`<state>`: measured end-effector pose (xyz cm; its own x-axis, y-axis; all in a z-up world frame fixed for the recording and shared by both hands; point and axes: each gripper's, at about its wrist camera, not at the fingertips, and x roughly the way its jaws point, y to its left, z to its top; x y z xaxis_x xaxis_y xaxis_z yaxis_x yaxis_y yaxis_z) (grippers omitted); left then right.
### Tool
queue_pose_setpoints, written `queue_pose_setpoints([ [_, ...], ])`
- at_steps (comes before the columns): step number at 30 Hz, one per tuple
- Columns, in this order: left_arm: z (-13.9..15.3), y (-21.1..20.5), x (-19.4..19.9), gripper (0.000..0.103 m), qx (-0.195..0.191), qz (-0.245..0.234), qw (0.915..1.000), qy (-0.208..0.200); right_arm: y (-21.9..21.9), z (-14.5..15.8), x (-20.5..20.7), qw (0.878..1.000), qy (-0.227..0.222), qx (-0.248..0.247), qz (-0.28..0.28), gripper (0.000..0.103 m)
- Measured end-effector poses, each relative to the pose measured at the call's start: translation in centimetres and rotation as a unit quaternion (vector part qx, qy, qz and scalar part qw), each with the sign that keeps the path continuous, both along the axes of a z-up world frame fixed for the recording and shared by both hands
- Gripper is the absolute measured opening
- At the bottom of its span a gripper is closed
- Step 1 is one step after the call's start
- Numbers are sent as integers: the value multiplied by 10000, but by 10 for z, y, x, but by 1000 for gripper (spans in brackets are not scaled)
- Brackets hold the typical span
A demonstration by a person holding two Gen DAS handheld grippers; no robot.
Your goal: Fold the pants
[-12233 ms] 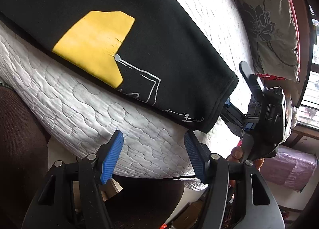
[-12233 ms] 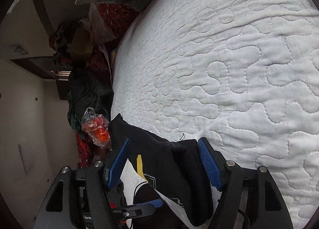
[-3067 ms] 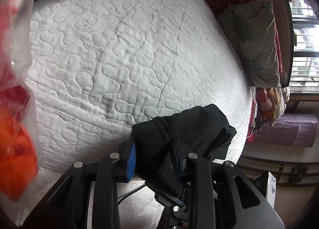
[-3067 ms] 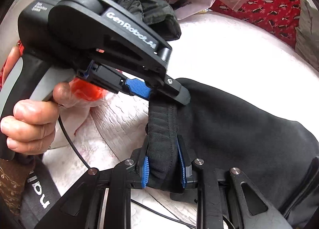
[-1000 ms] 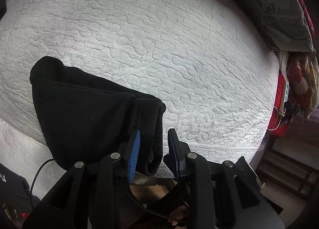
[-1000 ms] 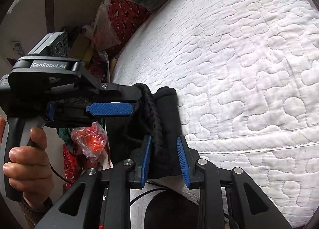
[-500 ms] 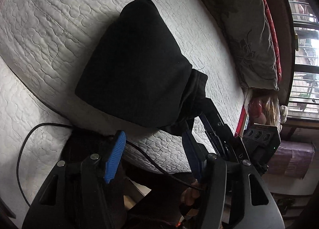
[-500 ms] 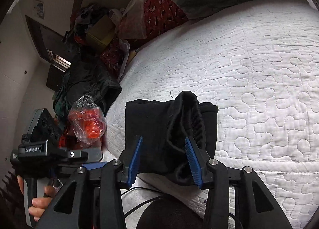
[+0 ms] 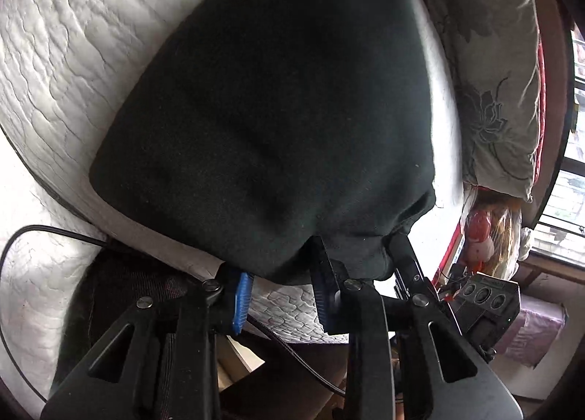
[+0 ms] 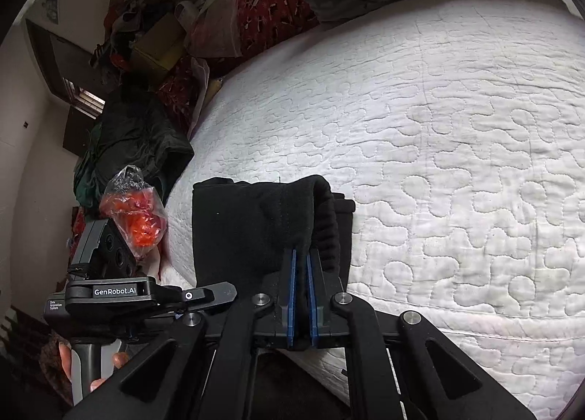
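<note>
Right wrist view | right gripper (image 10: 300, 292) just snapped shut on pants (image 10: 263, 230) edge | left gripper (image 9: 281, 301) just narrowed, grip unclear | bundle folded, final tidy likely

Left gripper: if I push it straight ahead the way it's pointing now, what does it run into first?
The folded black pants. Their near edge already sits at the left gripper, which has just been closing, though whether the pads grip cloth is unclear. Past them lies the white quilted bed.
</note>
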<state>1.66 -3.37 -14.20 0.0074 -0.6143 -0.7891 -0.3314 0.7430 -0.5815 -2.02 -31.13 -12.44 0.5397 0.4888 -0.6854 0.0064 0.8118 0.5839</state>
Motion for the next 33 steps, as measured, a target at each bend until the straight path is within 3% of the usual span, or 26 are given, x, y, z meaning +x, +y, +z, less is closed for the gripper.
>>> queue_pose_setpoints([
  [5,1,10,-1,26,-241,101,9997,29,-6,-21,6,9997,214,88,-88,6],
  [11,25,8,-3,26,-53,27,9993,-357,-12,-7,-1,9982,113,595,42,13],
  [15,20,7,-1,26,-74,65,9997,-241,2,-1,-15,9992,84,352,196,28],
  [17,19,10,0,26,-126,95,9997,-161,9,-3,-16,9995,45,219,219,30],
  [20,23,15,-2,26,-183,113,9995,-242,17,6,-11,9994,-119,-26,339,10],
  [26,21,20,-2,26,-163,126,9995,-229,25,41,-24,9976,-469,233,460,7],
  [33,0,13,5,26,-42,3,10000,33,3,-10,-32,9986,120,510,4,6],
])
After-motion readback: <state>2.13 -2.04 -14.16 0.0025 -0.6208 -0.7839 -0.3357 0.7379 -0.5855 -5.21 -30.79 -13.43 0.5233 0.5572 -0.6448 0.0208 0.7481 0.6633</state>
